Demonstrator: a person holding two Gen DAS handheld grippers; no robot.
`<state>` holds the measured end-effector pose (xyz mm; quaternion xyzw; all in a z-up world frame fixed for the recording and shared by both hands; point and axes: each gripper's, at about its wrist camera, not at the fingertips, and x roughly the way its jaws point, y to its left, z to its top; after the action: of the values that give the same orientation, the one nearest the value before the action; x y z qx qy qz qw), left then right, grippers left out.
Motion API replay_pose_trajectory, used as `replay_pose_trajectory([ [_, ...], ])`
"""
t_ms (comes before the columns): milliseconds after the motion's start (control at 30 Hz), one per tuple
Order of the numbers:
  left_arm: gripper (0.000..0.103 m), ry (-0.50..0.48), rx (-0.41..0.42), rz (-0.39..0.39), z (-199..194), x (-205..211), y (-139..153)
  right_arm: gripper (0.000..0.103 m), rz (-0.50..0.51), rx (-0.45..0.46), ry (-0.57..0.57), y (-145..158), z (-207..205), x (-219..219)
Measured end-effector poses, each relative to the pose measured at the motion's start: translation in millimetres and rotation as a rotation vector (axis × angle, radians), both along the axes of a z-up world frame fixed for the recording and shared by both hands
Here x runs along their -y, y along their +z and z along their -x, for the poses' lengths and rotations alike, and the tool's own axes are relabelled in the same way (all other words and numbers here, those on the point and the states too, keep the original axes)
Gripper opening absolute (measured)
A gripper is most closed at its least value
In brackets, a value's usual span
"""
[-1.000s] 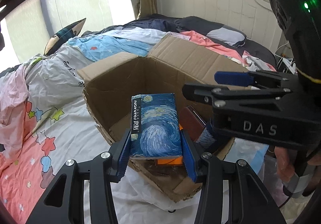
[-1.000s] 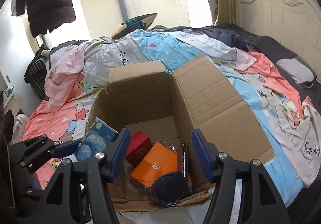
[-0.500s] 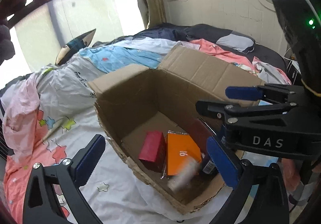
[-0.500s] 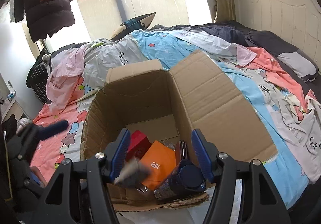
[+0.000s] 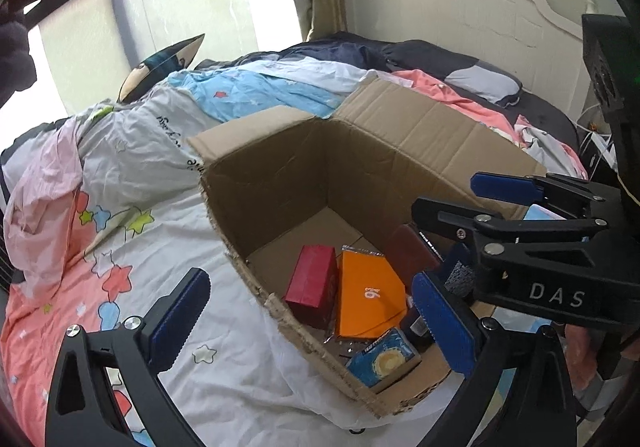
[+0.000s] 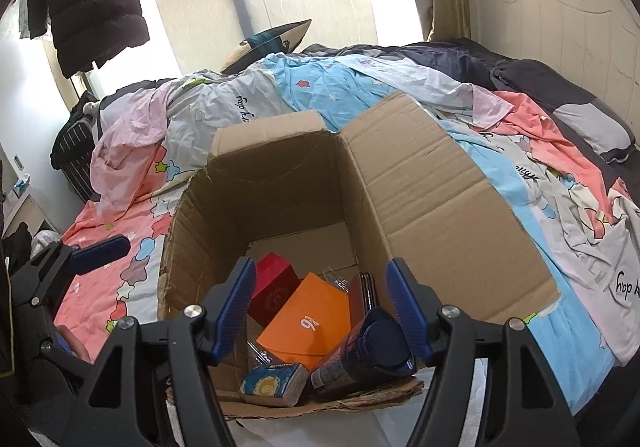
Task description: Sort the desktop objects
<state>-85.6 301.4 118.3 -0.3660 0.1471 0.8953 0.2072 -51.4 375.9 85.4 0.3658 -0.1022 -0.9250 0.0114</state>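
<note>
Left wrist view: starry-night box (image 5: 383,359) gone from my left gripper (image 5: 316,323) since a second ago, now lying in cardboard box (image 5: 400,151) at near wall, beside orange box (image 5: 366,297) and red box (image 5: 314,285). Left jaws spread wide, empty.

Right wrist view: right gripper (image 6: 322,309) hovers over carton, jaws spread, gripping nothing. Dark blue bottle (image 6: 366,353) lies just below. Likely light, stiff carton with slick print; best pinched across long flat faces.
</note>
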Motion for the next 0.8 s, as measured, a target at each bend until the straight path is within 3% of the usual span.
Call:
replay_pose_trajectory([
  [133,0.103,0.018,-0.024,0.018,-3,9,1,0.078,-0.003,0.002,-0.005,-1,0,5],
  [433,0.103,0.064,-0.041,0.011,-6,31,4,0.080,0.015,0.070,0.009,-8,5,18],
  [800,0.103,0.132,-0.026,-0.020,-10,72,8,0.082,-0.018,0.064,0.034,-5,0,48],
])
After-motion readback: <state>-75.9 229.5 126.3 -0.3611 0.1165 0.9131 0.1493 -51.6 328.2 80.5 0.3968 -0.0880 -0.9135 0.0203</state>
